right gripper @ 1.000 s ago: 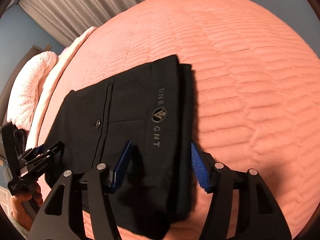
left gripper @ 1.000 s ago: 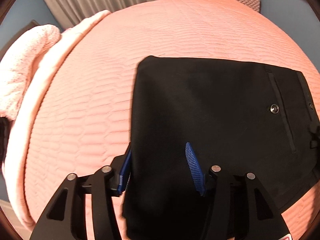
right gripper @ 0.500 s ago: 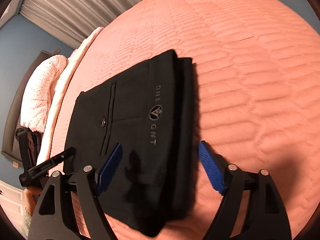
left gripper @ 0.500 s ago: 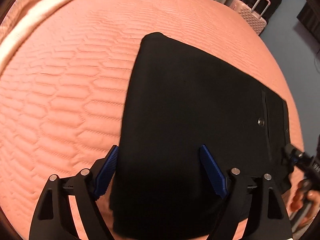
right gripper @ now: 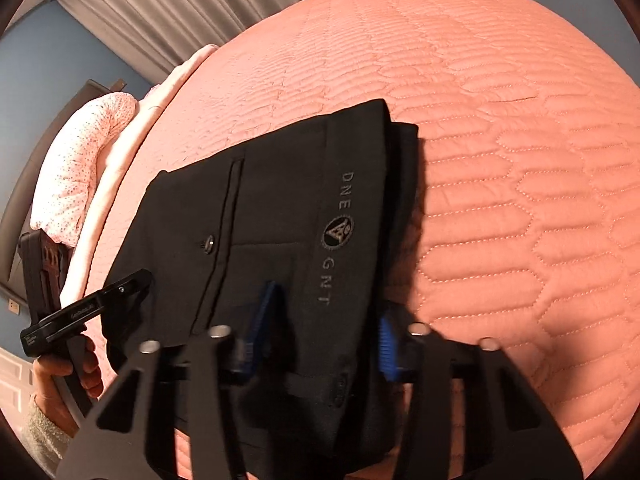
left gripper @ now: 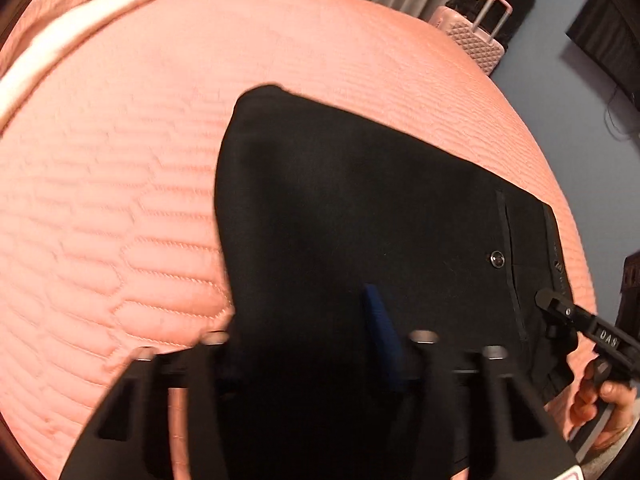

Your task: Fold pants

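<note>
The black pants (left gripper: 360,216) lie folded into a flat rectangle on the pink quilted bed (left gripper: 112,208). In the right wrist view the pants (right gripper: 280,216) show a back pocket with a button and a grey printed waistband. My left gripper (left gripper: 300,340) straddles the near left edge of the pants; its left finger is hidden under the cloth and its blue right pad (left gripper: 380,332) lies on top. My right gripper (right gripper: 324,324) straddles the waistband end, blue pads (right gripper: 264,320) either side of the cloth. Both stand part open, narrower than before.
A pink pillow and a folded blanket (right gripper: 84,168) lie at the bed's head. A pink suitcase (left gripper: 476,36) and a black one stand past the far corner. Grey curtains (right gripper: 180,8) hang behind. The bed's edge runs close under both grippers.
Both grippers have moved in low onto the pants and their jaws have narrowed around the near edge. The pants have not visibly shifted.
</note>
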Available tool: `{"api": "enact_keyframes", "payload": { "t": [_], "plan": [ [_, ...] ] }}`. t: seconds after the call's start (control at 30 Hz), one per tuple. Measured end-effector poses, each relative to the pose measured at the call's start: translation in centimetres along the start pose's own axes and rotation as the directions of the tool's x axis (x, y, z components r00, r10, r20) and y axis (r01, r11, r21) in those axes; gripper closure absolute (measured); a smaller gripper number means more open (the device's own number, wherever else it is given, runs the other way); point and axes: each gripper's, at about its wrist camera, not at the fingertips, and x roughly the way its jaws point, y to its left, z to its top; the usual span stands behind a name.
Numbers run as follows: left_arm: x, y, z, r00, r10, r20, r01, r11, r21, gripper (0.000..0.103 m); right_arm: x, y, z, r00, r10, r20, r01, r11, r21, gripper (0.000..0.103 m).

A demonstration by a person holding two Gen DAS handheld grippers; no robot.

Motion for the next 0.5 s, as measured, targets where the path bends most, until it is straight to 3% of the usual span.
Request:
{"api": "enact_keyframes", "payload": {
  "t": [0.03,0.2,0.5],
  "plan": [
    [-0.3,-0.4,0.1,1.000,0.026,0.008,-0.026,0.999,0.027,0.082,-0.1,0.2,0.0,1.000,-0.013,0.003,0.013,1.000,-0.011,0.070],
    [-1.3,-2.3,0.6,0.992,0.120,0.043,-0.125,0.984,0.124,0.090,-1.5,1.9,-0.2,0.997,-0.063,0.048,0.065,0.997,-0.042,0.079],
    [-4.8,-2.3,1.9,0.992,0.077,0.104,-0.085,0.993,0.078,0.095,-4.8,5.4,1.1,0.988,-0.081,0.131,0.096,0.989,-0.115,0.087]
  ]
}}
